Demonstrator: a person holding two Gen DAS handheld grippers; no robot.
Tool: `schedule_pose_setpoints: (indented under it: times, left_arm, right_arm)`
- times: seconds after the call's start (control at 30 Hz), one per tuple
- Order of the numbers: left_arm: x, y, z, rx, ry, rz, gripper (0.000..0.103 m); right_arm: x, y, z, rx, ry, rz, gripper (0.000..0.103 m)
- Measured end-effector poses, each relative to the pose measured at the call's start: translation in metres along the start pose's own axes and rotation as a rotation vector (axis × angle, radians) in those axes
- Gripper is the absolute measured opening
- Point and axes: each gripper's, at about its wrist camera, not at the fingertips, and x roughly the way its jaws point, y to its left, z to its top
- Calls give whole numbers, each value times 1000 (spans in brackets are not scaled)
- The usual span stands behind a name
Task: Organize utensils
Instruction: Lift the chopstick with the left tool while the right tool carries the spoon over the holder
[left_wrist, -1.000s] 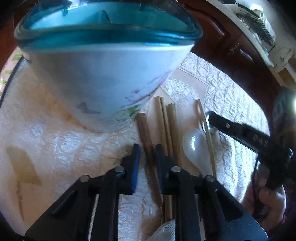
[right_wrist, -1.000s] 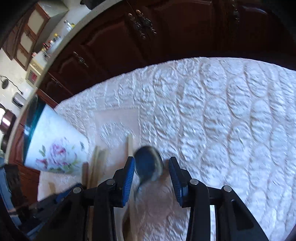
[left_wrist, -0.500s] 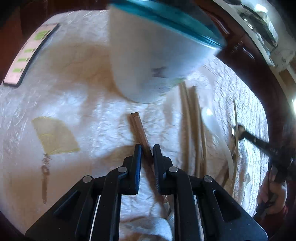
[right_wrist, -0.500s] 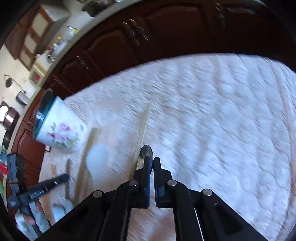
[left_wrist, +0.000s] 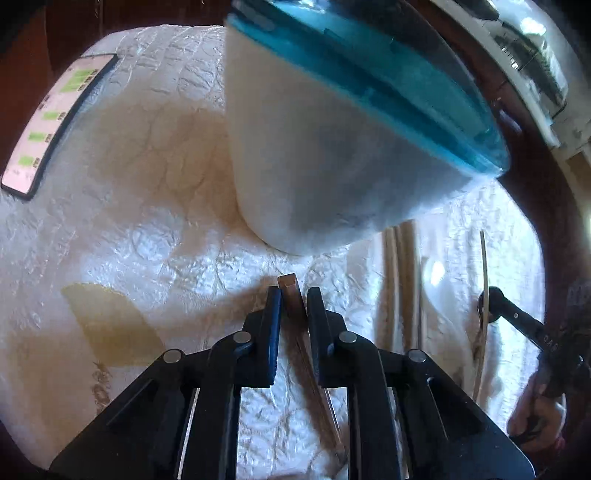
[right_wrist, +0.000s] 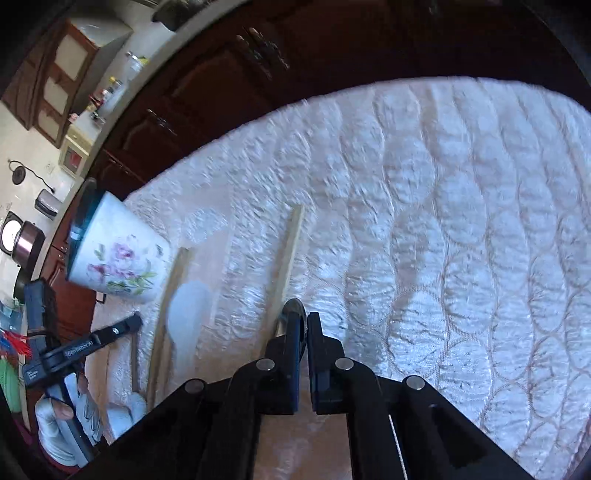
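My left gripper (left_wrist: 293, 297) is shut on a dark brown chopstick (left_wrist: 291, 282), whose end pokes out just below the white flowered utensil holder (left_wrist: 314, 166) with a teal rim. To its right lie pale chopsticks (left_wrist: 399, 280), a white spoon (left_wrist: 439, 291) and a thin pale stick (left_wrist: 484, 266). My right gripper (right_wrist: 303, 321) is shut on a metal spoon (right_wrist: 293, 308), with only the edge of its bowl showing above the fingertips, beside a pale chopstick (right_wrist: 290, 251). In the right wrist view the holder (right_wrist: 118, 254) stands at the far left, with the left gripper (right_wrist: 135, 321) below it.
A phone (left_wrist: 55, 122) lies at the far left edge of the white quilted tablecloth (right_wrist: 443, 221). Dark wooden cabinets (right_wrist: 221, 74) run behind the table. A yellowish patch (left_wrist: 107, 325) marks the cloth left of my left gripper. A gloved hand (right_wrist: 62, 424) holds the left tool.
The right gripper closed on the metal spoon and drew back from the holder. The left gripper carried the dark chopstick leftward, away from the other chopsticks.
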Motion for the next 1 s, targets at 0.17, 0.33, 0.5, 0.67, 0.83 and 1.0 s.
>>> schedule_pose_setpoints:
  times: [0.17, 0.33, 0.5, 0.67, 0.83, 1.0]
  left_arm:
    - [-59, 21, 2, -9, -89, -82, 12]
    - [-129, 21, 8, 34, -192, -130, 10]
    - [-180, 10, 7, 102, -280, -132, 9]
    - [-218, 13, 13, 128, -345, -134, 9]
    - [-252, 11, 35, 145, -398, -157, 9]
    - [-270, 2, 62, 167, -446, -151, 9]
  right_arm:
    - [-49, 31, 6, -124, -138, -104, 2]
    - [-94, 75, 10, -286, -265, -229, 2]
    - [-114, 100, 9, -351, -288, -232, 2]
    - [-120, 120, 7, -376, -309, -243, 2]
    - [-131, 145, 27, -335, -368, -148, 2]
    - [-130, 189, 59, -333, -437, -68, 2]
